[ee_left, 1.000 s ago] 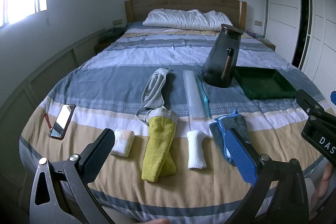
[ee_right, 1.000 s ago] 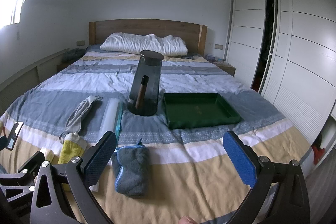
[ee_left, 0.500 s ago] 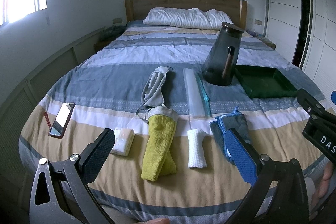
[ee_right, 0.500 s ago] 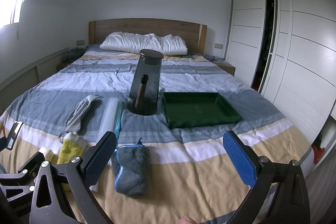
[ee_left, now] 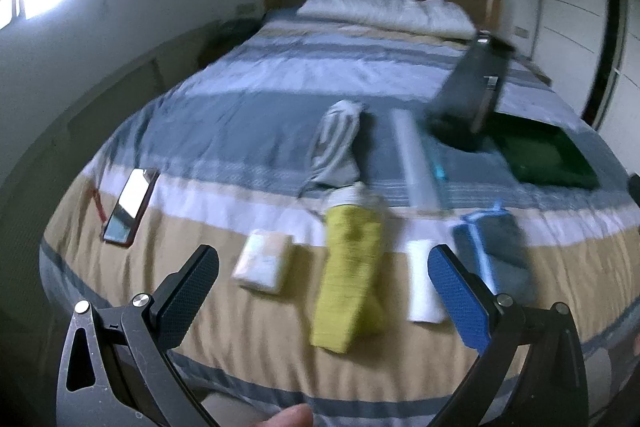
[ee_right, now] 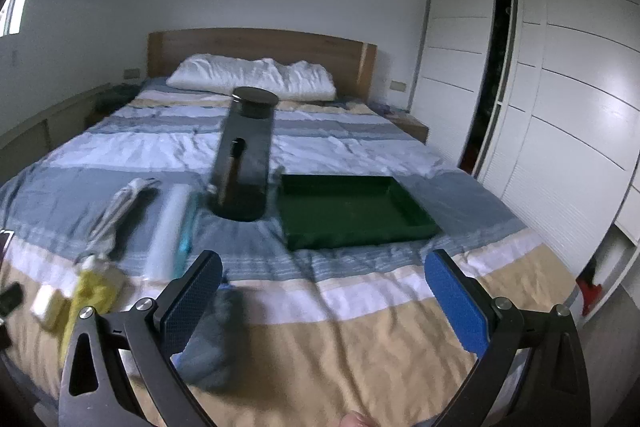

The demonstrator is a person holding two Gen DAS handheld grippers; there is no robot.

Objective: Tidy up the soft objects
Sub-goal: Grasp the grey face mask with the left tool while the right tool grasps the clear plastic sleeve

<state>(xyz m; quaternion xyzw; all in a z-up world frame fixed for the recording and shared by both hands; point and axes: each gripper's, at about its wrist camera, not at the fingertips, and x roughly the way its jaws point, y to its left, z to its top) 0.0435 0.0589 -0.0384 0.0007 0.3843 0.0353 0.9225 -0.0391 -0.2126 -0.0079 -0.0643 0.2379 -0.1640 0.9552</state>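
Soft objects lie in a row across the near tan stripe of the bed [ee_left: 240, 115]: a pale folded cloth [ee_left: 264, 261] to the left, a yellow towel [ee_left: 348, 275] in the middle, a white roll [ee_left: 422, 281] to its right, and a blue-edged grey mitt [ee_left: 496, 251] furthest right. Behind them lie a grey fabric piece [ee_left: 334, 143] and a long pale roll [ee_left: 416, 163]. Far right sits an empty green tray [ee_right: 352, 211], with a tall dark container [ee_right: 246, 155] just left of it.

The left gripper [ee_left: 324, 291] hovers over the row with its jaws spread wide, holding nothing. The right gripper [ee_right: 324, 297] is likewise wide open and empty, with the mitt just under its left finger.

Both views are blurred, so a grasp made now could land off-centre and pinch the bedcover along with the cloth. The rolled items may unroll if caught by one layer. The tall container stands on soft bedding beside the tray, so a carry passing close could tip it. The phone [ee_left: 128, 205] at the near left lies well apart from the row.
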